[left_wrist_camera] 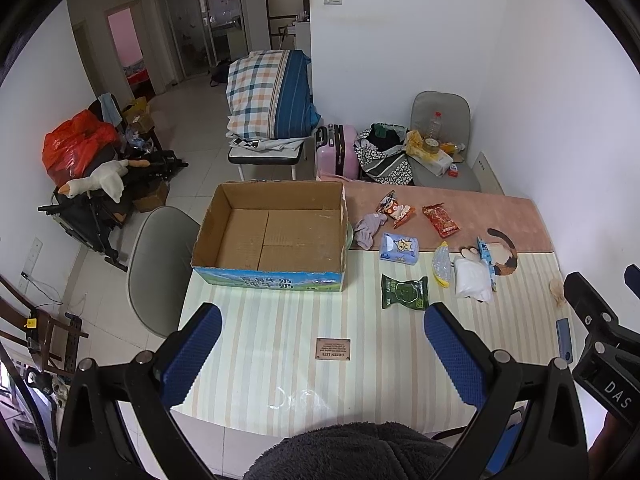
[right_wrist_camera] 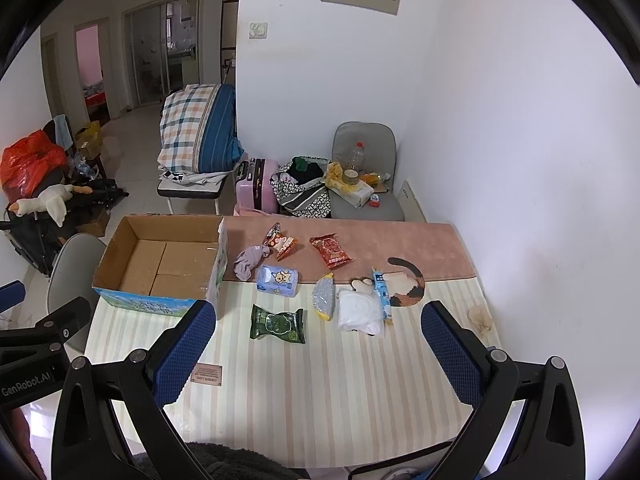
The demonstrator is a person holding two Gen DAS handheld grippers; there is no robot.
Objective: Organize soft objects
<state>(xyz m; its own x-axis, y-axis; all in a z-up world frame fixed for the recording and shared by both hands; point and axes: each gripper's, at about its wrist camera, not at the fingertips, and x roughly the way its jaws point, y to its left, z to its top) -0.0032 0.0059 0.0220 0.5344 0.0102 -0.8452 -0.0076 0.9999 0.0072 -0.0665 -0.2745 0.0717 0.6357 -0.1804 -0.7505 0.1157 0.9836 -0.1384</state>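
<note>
Grippers, left (left_wrist_camera: 322,348) and right (right_wrist_camera: 316,346), hover wide open and empty above the table's near edge (right_wrist_camera: 320,420), facing soft packets strewn beside the empty cardboard box (left_wrist_camera: 272,236) at its left edge, apparently their destination.

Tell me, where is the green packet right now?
The green packet lies flat on the striped table, right of the cardboard box and just in front of the blue tissue pack.

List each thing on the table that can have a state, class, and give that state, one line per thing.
Cardboard box: open, empty, upright.
Left tool: open, holding nothing.
Right tool: open, holding nothing.
Green packet: lying flat, outside the box.
Blue tissue pack: lying flat, outside the box.
Purple cloth: crumpled beside the box.
</note>
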